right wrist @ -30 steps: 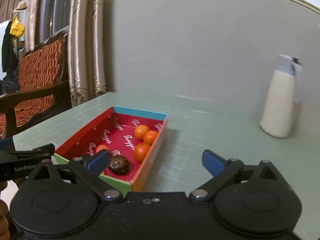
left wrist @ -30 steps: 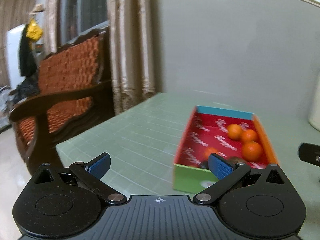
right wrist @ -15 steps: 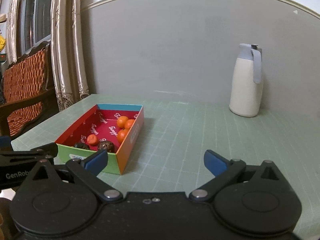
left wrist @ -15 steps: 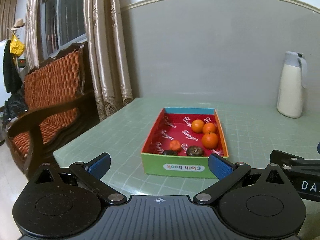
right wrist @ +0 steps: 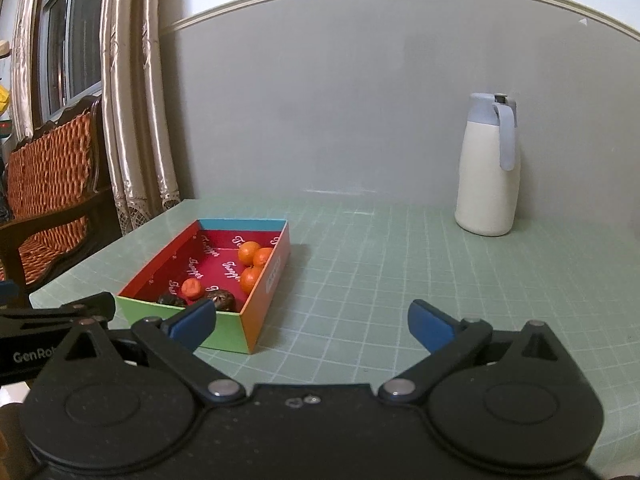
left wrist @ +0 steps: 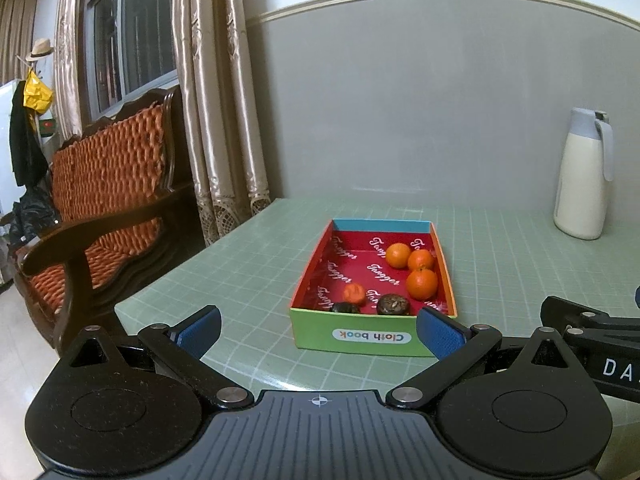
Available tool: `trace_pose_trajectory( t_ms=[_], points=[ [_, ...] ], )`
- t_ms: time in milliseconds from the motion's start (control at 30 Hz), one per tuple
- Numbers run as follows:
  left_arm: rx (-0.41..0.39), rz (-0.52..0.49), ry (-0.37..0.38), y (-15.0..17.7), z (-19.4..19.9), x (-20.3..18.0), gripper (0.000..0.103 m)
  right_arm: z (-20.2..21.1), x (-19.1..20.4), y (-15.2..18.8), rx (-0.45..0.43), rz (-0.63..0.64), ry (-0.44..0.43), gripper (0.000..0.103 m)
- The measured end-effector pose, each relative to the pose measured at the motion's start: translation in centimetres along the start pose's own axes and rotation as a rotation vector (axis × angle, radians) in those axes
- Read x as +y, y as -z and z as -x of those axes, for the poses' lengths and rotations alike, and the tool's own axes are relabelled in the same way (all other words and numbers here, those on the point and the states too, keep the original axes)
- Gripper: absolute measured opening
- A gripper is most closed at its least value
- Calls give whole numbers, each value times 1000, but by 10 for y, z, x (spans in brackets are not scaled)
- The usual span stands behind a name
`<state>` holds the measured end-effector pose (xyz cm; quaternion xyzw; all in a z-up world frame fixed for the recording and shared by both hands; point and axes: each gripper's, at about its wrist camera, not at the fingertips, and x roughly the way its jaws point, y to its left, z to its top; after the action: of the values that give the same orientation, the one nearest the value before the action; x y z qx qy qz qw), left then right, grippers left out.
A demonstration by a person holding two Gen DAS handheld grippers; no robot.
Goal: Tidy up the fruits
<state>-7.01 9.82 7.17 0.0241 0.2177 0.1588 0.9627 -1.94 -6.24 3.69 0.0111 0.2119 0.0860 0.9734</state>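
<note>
Both your left gripper (left wrist: 318, 330) and right gripper (right wrist: 311, 322) hang spread and empty short of the box (left wrist: 372, 336) holding the oranges (left wrist: 421, 283) against its right wall, so a wide entry probably clips cardboard and shoves it.

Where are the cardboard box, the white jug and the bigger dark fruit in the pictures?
cardboard box (left wrist: 356, 336): left wrist view, on its green front wall.
white jug (right wrist: 486, 178): right wrist view, on the middle of its body.
bigger dark fruit (left wrist: 393, 305): left wrist view, on its top.
</note>
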Motion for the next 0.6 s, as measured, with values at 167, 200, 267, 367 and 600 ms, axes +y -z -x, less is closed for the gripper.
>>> trace_pose_trajectory(
  t_ms=[167,200,267,367,600],
  points=[
    [15,16,10,0,-3,4,103,0,2,0,4,4,-5,103],
    [14,16,12,0,-3,4,103,0,3,0,3,5,-6,103],
    [14,18,10,0,-4,4,103,0,3,0,1,6,-9,103],
    [11,14,10,0,-5,4,103,1,5,0,0,10,-11,103],
    [16,15,25,1,-9,6,103,2,7,0,-5,17,-13,103]
  ],
)
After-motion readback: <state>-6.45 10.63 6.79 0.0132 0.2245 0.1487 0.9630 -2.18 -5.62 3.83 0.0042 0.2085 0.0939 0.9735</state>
